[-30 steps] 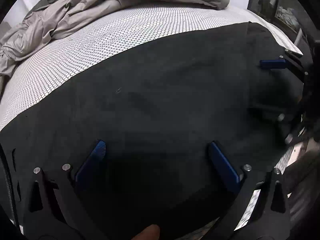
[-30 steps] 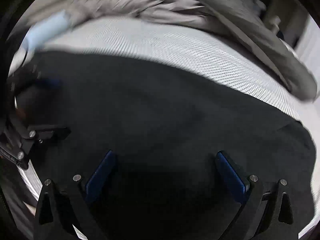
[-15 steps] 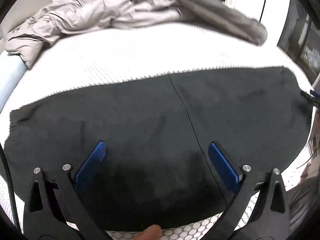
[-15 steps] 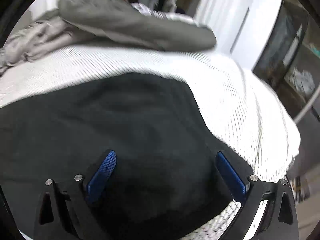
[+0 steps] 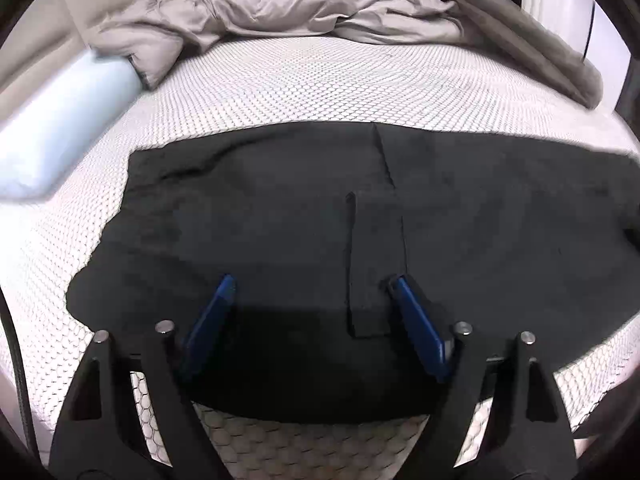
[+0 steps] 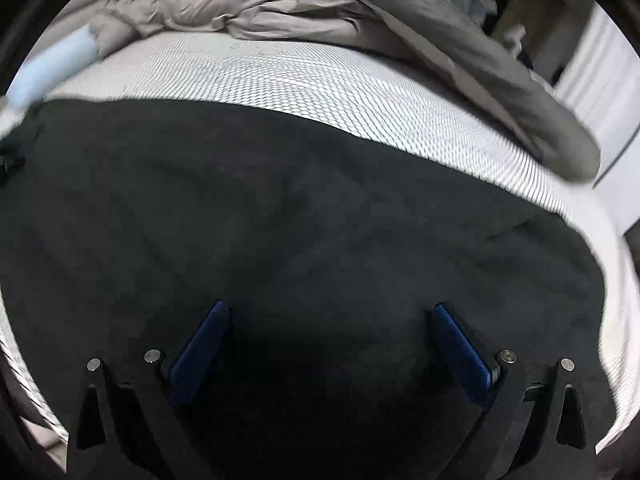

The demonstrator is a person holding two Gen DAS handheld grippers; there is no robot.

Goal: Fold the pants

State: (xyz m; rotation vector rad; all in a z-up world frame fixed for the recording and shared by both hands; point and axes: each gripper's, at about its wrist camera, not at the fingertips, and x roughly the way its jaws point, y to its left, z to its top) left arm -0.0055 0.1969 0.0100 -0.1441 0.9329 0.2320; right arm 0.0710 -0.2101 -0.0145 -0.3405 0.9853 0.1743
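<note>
Pants (image 5: 280, 240) lie flat on the bed (image 5: 320, 88), left gripper (image 5: 310, 292) narrowing its empty jaws above the near edge, right gripper (image 6: 326, 320) spread and empty, so a shallow pinch risks lifting one layer and skewing the fold.

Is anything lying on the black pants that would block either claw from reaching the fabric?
Nothing visible does. The black pants lie bare on the white mattress; the crumpled grey bedding sits farther back, apart from them.
</note>
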